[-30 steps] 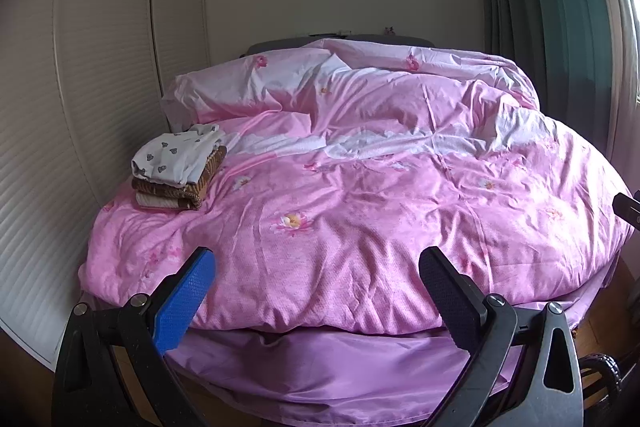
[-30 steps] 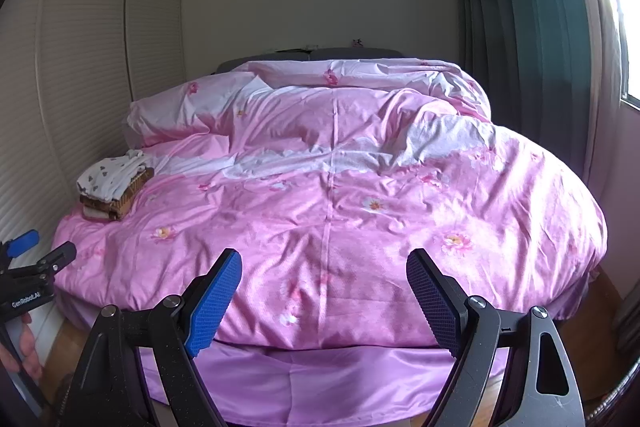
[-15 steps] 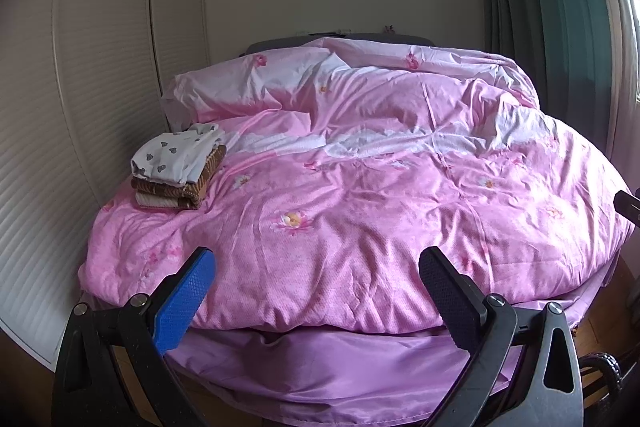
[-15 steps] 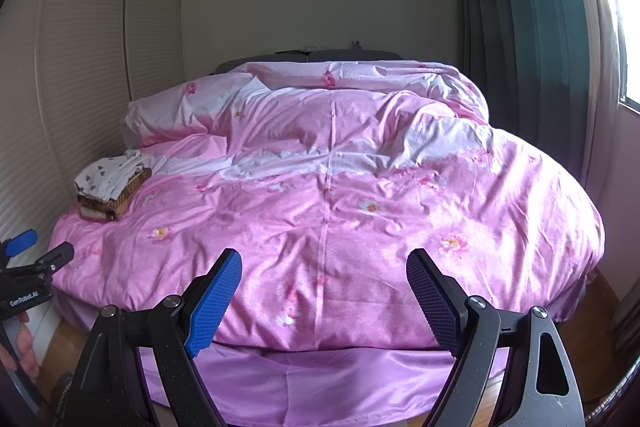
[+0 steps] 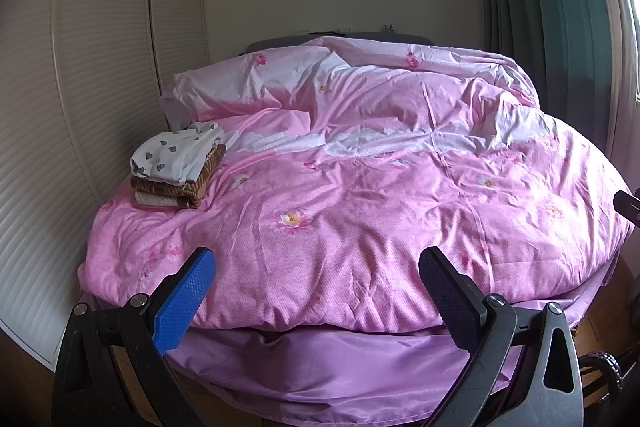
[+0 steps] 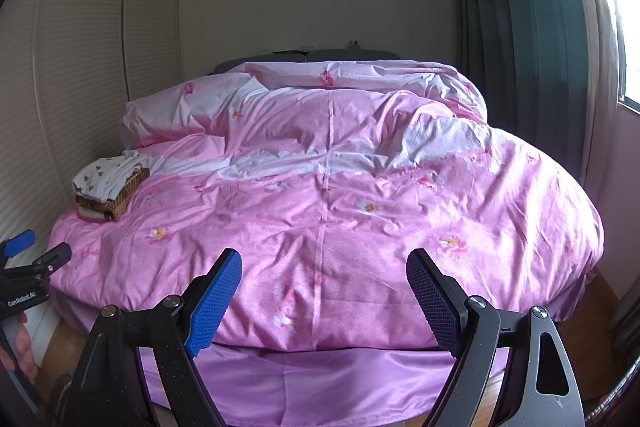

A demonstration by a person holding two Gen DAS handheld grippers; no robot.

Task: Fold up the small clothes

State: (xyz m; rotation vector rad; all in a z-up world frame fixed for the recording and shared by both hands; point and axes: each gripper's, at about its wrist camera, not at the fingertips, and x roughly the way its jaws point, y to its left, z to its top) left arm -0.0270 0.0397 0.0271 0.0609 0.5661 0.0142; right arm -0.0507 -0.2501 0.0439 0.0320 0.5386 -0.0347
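Partly hidden beneath the top garment, lower folded clothes blur.

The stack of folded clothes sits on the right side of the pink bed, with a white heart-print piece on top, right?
Not quite: the stack of folded clothes sits on the left side of the pink bed, by the closet doors, as both wrist views show. The white heart-print piece is indeed on top.

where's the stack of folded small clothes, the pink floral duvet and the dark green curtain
stack of folded small clothes [image 5: 178,167]: left wrist view, white heart-print top piece
pink floral duvet [image 5: 360,219]: left wrist view, middle of cover
dark green curtain [image 6: 520,27]: right wrist view, upper folds
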